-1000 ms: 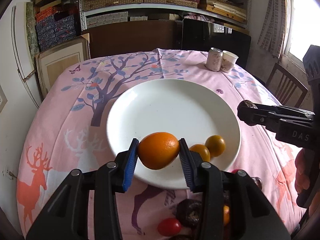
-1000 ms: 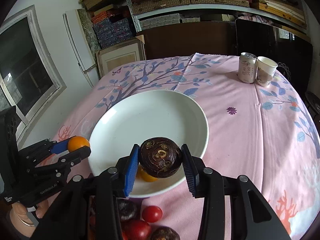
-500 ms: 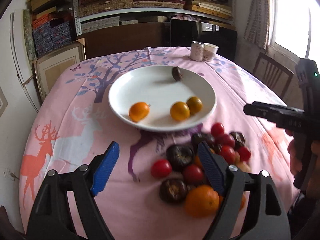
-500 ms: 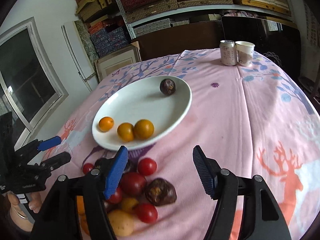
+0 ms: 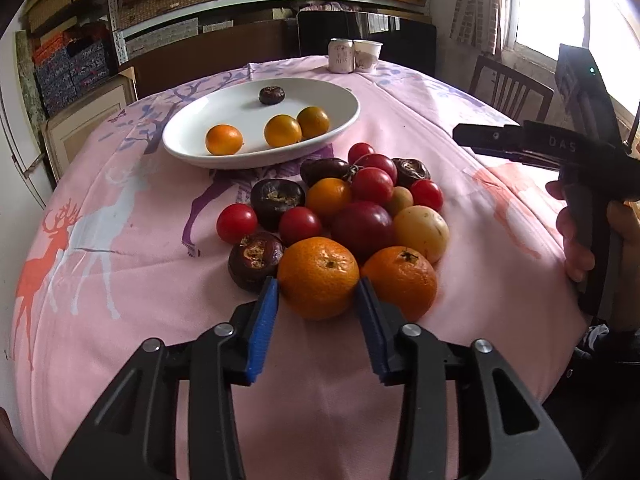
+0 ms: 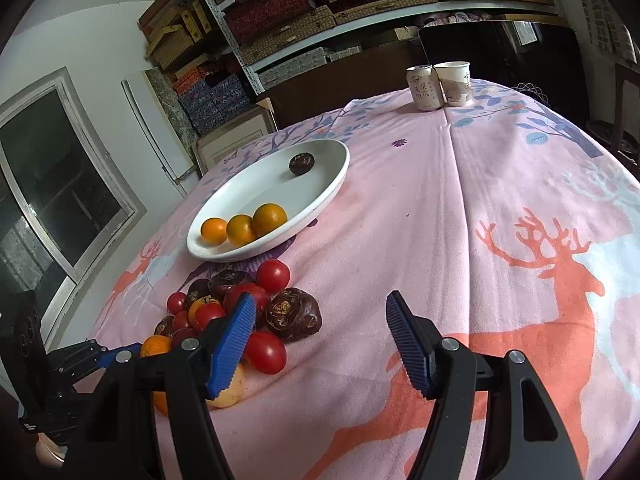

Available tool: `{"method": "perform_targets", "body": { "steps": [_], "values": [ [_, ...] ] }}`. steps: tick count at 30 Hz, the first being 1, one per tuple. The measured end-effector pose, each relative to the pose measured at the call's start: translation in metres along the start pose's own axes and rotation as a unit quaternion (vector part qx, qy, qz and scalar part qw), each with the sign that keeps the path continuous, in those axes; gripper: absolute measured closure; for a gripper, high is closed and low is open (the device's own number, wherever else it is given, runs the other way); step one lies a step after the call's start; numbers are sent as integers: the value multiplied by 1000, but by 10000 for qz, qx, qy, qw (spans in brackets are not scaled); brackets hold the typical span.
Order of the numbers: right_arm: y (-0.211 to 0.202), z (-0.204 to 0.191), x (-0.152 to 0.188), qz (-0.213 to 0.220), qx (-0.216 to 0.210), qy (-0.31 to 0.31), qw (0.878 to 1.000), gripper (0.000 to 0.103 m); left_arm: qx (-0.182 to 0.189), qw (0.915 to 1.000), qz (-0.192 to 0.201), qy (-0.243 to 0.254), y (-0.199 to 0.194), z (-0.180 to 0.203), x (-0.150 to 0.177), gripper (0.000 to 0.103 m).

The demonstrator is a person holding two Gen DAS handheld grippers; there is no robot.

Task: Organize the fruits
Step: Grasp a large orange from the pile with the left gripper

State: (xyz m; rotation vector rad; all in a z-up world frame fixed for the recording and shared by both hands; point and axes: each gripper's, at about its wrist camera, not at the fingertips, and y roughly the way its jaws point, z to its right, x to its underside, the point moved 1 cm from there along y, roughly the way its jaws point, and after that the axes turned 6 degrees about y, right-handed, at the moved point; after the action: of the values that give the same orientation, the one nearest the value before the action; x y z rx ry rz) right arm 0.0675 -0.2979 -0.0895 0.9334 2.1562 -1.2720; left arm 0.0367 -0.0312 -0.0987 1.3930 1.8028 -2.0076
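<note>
A white plate (image 5: 192, 136) holds three small oranges and one dark brown fruit (image 5: 271, 95). A pile of red tomatoes, dark fruits, a yellow fruit and two tangerines lies on the pink cloth in front of it. My left gripper (image 5: 316, 306) is open, its blue pads on either side of the near tangerine (image 5: 318, 276); contact is unclear. My right gripper (image 6: 320, 336) is open and empty, above the cloth just right of the pile (image 6: 224, 312). The plate (image 6: 332, 188) also shows in the right wrist view.
A can (image 5: 341, 55) and a paper cup (image 5: 367, 54) stand at the table's far edge. A wooden chair (image 5: 508, 88) is at the right. Shelves of boxes fill the back wall. The right gripper's body (image 5: 560, 148) shows in the left wrist view.
Both grippers let go of their fruit onto the plate, opened and drew back to the pile. The left gripper has closed in around the near tangerine.
</note>
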Motion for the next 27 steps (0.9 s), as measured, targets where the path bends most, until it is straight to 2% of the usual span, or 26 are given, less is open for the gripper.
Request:
{"method": "perform_targets", "body": {
  "steps": [3,4,7,9,11,13,15,18,22,25,27],
  "values": [
    [-1,-2,1,-6,42,-66,10000,34,-173,9998,60,91,3,5,-6,63],
    [-1,-3,2,-8,50,-108,9999,34,-199,9998,60,69,4,4,-7,59],
    [0,-8,4,-65,42,-214,9997,34,-408,9991,-20,-129,14,-5,-8,31],
    [0,-10,5,-93,38,-262,9996,34,-146,9992,-98,-351,17,-15,-9,32],
    [2,-12,6,-144,46,-296,9994,34,-41,9995,-58,-324,16,-15,-8,44],
    [2,-15,7,-186,15,-372,9991,34,20,9999,0,-147,12,-6,-8,60],
    [0,-21,12,-216,-53,-545,9983,34,-5,9997,6,-225,8,-4,-6,60],
    [-10,-39,27,-221,-319,-1064,9936,34,117,9981,108,-597,-7,-18,0,60],
    [-23,-78,60,-509,-919,-1681,9802,34,-85,9962,351,-795,-39,-39,6,60],
    [-22,-112,80,-701,-888,-2244,9679,35,-229,9958,278,-837,-44,-50,8,60],
    [-14,-123,87,-943,-844,-2265,9657,39,-309,9952,189,-905,-41,-56,10,60]
  ]
}}
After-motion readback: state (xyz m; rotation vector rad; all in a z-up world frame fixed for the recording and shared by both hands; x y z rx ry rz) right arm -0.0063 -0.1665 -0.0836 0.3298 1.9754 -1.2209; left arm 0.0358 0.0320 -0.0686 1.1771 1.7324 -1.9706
